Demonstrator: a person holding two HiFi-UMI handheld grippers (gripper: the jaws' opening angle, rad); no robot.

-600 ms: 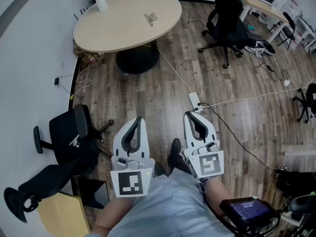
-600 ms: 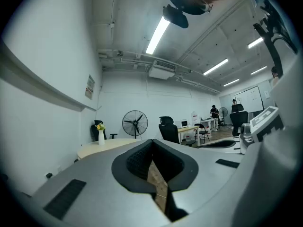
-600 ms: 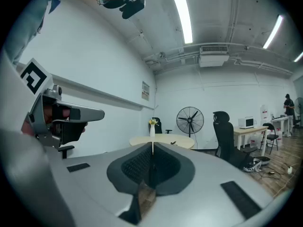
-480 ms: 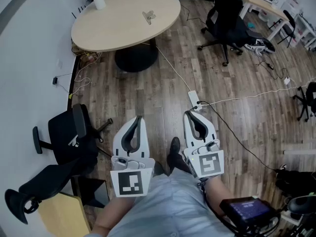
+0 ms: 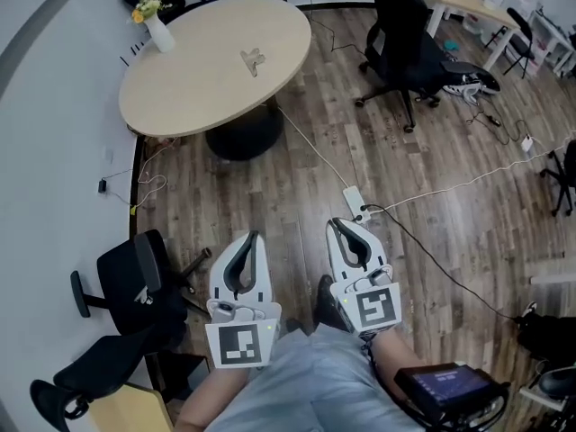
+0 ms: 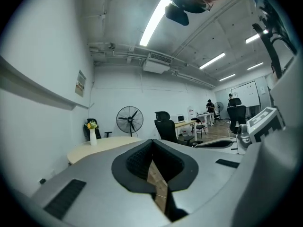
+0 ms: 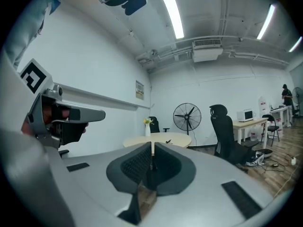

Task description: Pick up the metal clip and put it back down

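**Head view.**
- Left gripper and right gripper: held low, side by side, close to the person's body. Both point across the wood floor toward the round table. I take this for a carrying posture, since nothing lies within reach.
- Metal clip: lies on the tabletop, well apart from both tools. The pick-up is not yet begun.
- Vase: stands at the table's far edge, away from the clip.

**Left gripper view.**
- Jaws together, nothing between them; only a sliver of floor shows through. The table sits off to the left.

**Right gripper view.**
- Jaws together, empty. They are aimed nearly straight at the table, so this tool is probably meant for the grasp.
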